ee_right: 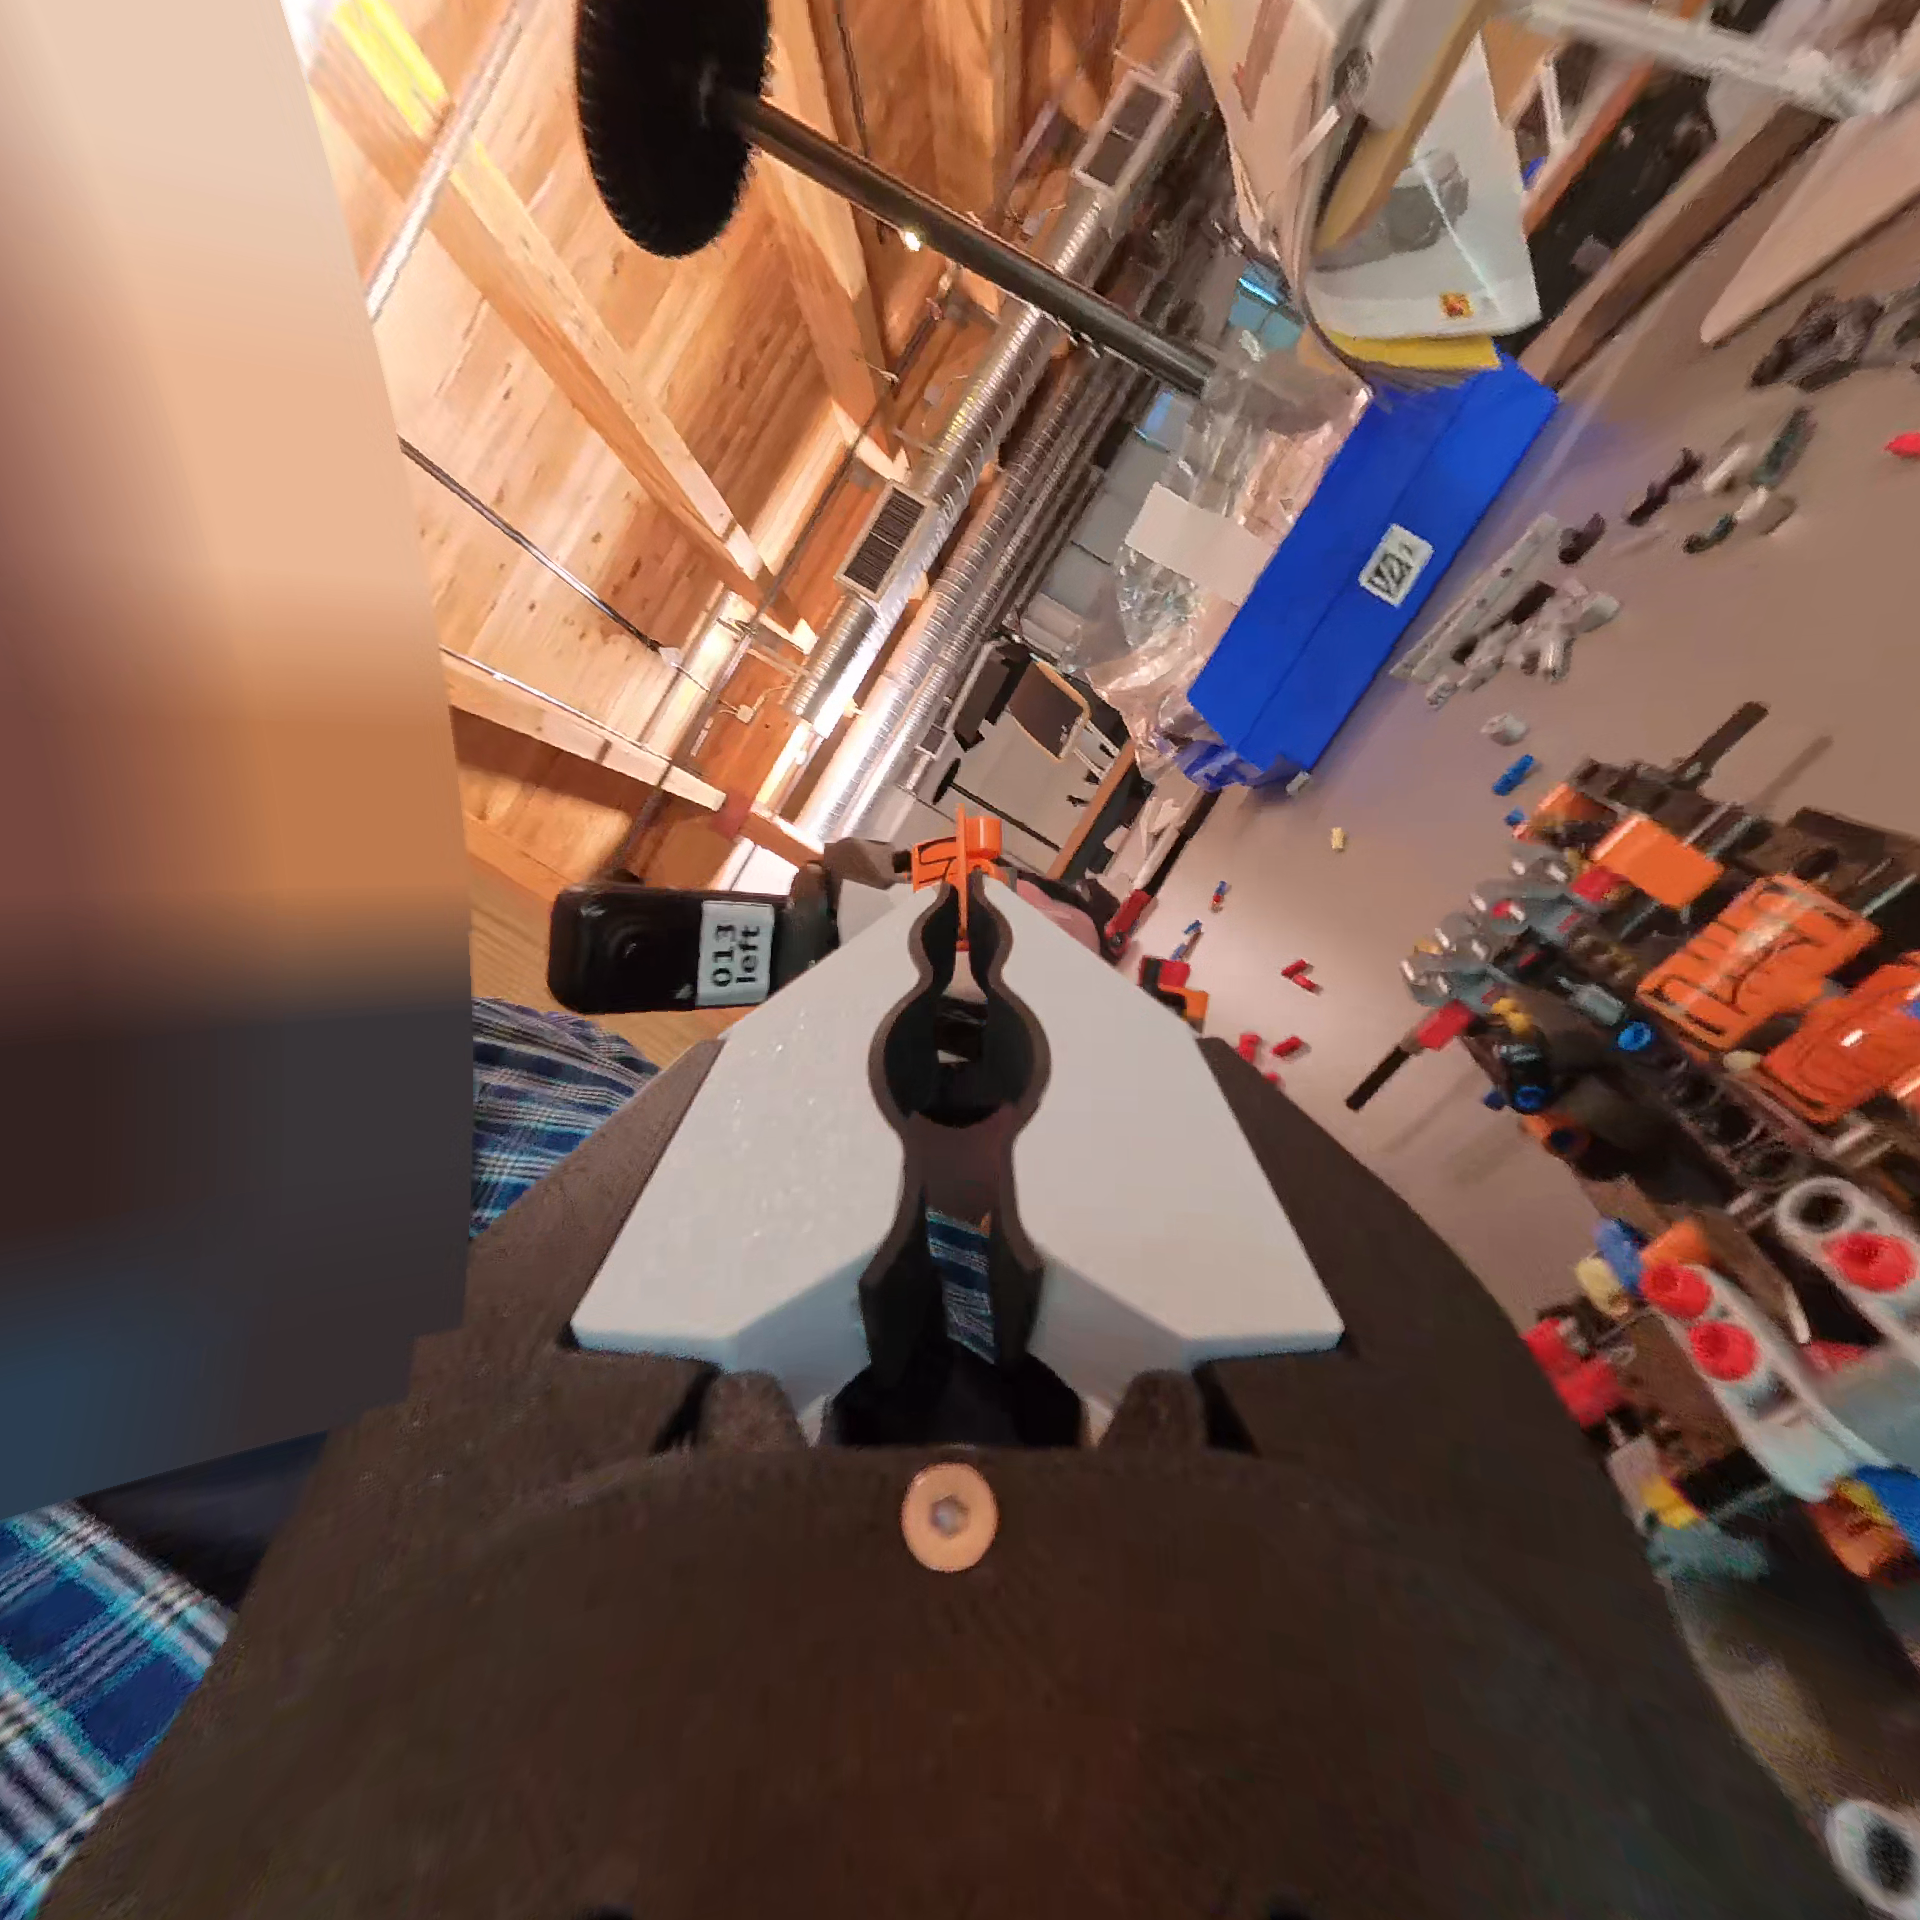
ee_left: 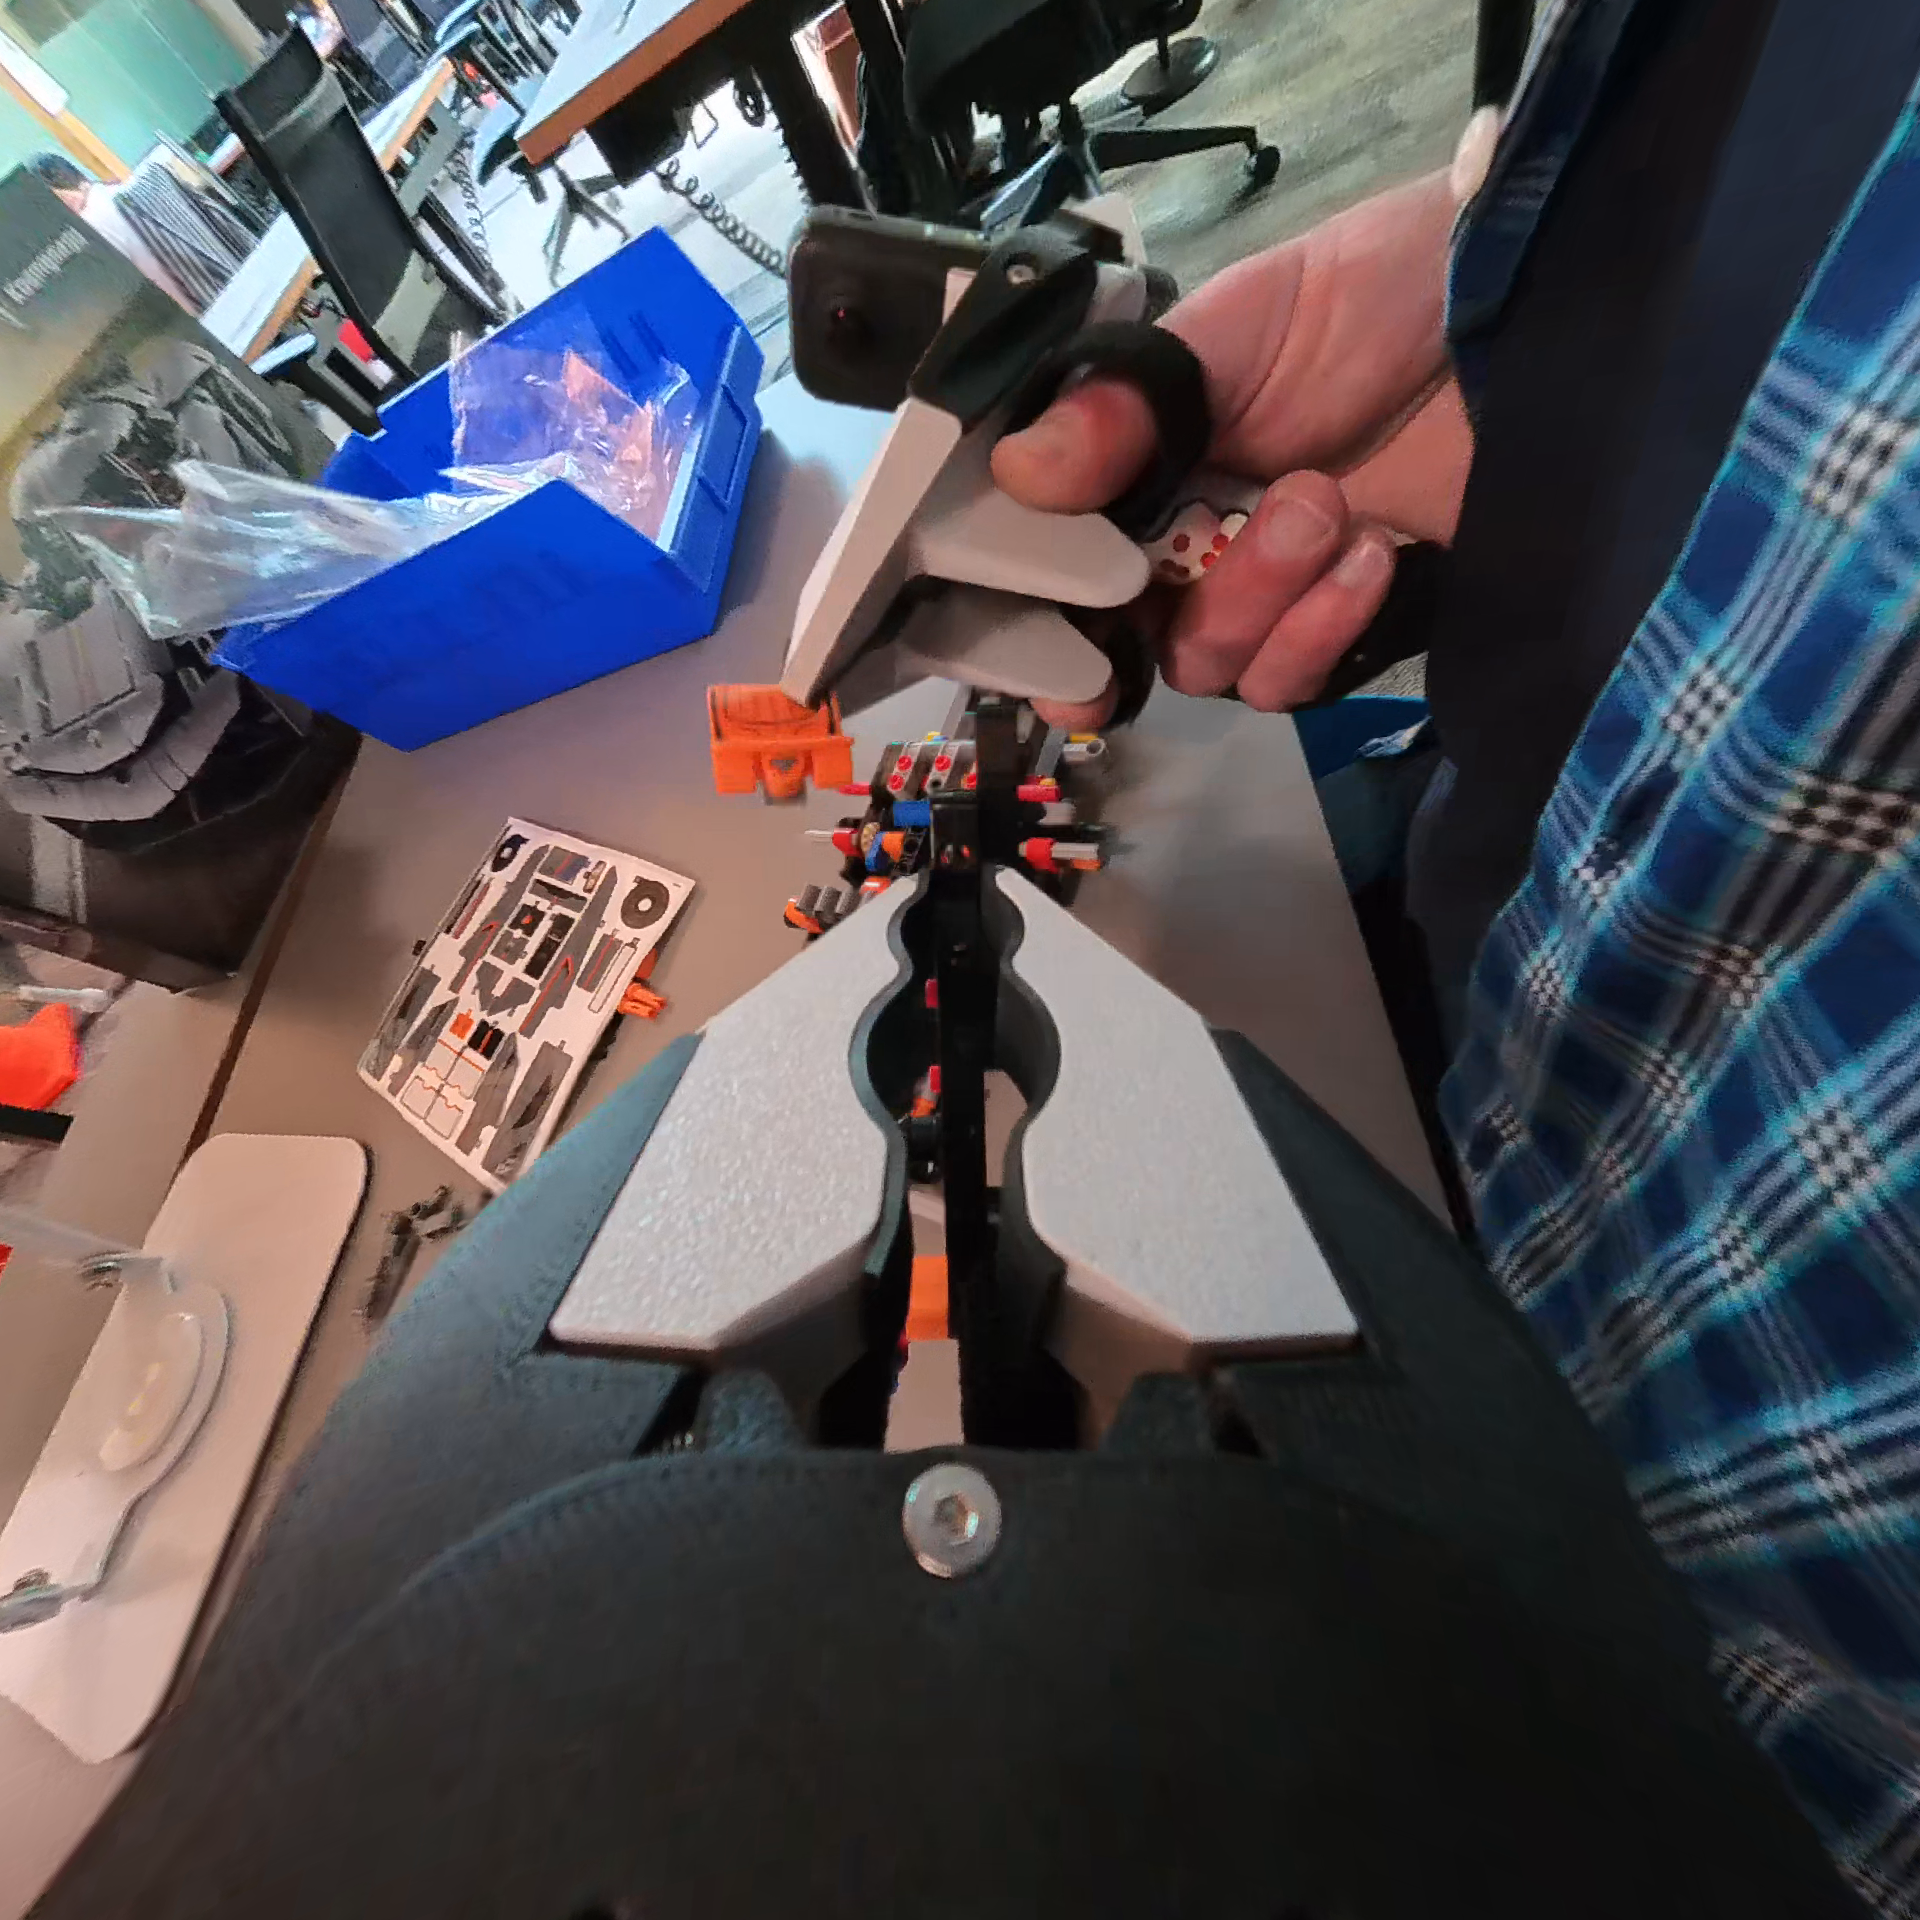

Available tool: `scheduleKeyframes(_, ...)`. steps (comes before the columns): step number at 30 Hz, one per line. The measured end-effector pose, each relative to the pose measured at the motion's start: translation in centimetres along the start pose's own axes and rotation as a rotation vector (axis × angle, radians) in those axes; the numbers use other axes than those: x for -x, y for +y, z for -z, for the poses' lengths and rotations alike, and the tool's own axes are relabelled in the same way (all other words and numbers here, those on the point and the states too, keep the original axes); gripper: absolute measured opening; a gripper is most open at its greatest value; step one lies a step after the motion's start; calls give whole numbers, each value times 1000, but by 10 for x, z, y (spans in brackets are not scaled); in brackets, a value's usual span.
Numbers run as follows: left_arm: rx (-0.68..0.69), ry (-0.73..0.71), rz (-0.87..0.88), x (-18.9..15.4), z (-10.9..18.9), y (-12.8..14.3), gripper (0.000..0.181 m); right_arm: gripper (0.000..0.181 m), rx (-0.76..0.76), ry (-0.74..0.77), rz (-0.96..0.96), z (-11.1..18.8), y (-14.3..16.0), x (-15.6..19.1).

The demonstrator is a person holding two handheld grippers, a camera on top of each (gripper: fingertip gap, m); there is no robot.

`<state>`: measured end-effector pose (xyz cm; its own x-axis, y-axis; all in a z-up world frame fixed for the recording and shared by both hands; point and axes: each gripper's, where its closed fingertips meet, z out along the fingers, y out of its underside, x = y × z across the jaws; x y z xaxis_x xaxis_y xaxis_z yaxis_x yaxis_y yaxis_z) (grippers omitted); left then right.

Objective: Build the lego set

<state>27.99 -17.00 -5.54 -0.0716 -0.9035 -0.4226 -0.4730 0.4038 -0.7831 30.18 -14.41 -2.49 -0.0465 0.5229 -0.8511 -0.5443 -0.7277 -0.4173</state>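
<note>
Left gripper (ee_left: 954, 894) clamps black beam (ee_left: 961, 997), long axis running away from camera; right gripper (ee_right: 961, 902) pinches small orange pin (ee_right: 977, 844), studded plastic.

My left gripper (ee_left: 951, 894) fills the lower half of its frame: a dark, textured body with one silver hex screw at centre, carrying two pale grey wedge fingers (ee_left: 748, 1143) whose inner edges are lined in black and scalloped into a rounded notch. My right gripper (ee_right: 961, 904) has the same build, though its shell reads brown in this light and its screw looks coppery. In the upper centre of the left view I see it from outside: grey finger plates, black handle loops, a small black camera on top. My shirt sleeve (ee_left: 1714, 935), at right, is blue plaid with white and teal lines.
</note>
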Motion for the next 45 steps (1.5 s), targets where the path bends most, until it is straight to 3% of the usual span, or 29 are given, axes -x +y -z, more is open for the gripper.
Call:
scheduleKeyframes(16, -2, -106, -106, -14, 8, -13, 7, 0, -65, -46, -159, 0, 26, 10)
scheduleKeyframes(29, -47, -111, -2, -17, 10, -19, 7, 0, -108, -103, -184, 2, 27, 17)
scheduleKeyframes(45, 12, -138, 66, -21, -1, -17, 8, 0, -150, -97, -248, 11, 26, 8)
